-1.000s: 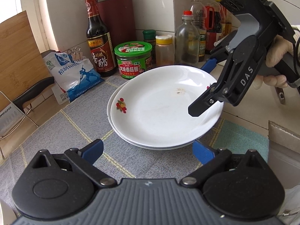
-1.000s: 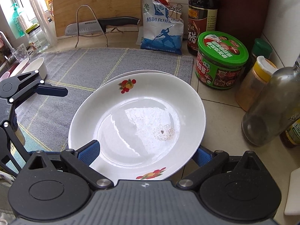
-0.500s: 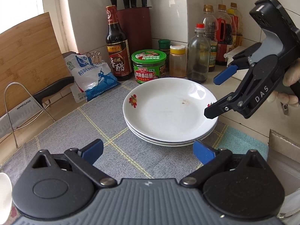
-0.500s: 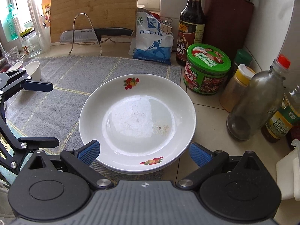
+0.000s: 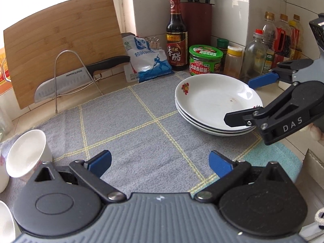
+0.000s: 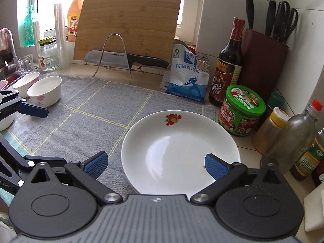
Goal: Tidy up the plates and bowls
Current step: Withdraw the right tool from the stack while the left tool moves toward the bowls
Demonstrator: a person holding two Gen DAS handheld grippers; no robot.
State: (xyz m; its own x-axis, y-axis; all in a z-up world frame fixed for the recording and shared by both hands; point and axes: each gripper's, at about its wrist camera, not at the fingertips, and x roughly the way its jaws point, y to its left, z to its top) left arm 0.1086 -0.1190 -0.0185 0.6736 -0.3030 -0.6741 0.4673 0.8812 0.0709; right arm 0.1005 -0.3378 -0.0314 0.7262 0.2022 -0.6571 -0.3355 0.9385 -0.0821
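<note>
A stack of three white plates (image 5: 216, 105) with a fruit print sits on the right of the grey mat (image 5: 141, 137); it also shows in the right wrist view (image 6: 178, 154). My left gripper (image 5: 160, 162) is open and empty above the mat, well left of the stack. My right gripper (image 6: 156, 163) is open and empty, hovering at the near rim of the stack; it shows in the left wrist view (image 5: 243, 101). White bowls (image 6: 45, 92) stand at the mat's far left; one also shows in the left wrist view (image 5: 26, 149).
Along the back stand a bamboo cutting board (image 5: 60, 40), a knife on a wire rack (image 5: 81, 75), a salt bag (image 5: 147, 60), a vinegar bottle (image 5: 176, 38), a green-lidded jar (image 5: 205, 60), a knife block (image 6: 263, 58) and several bottles (image 5: 283, 38). A cardboard box edge (image 5: 311, 166) is at the right.
Both grippers have drawn back and up from the plate stack. The top plate, held above the others a second ago, now rests on the stack. My left gripper has swung left, so the bowls come into view.
</note>
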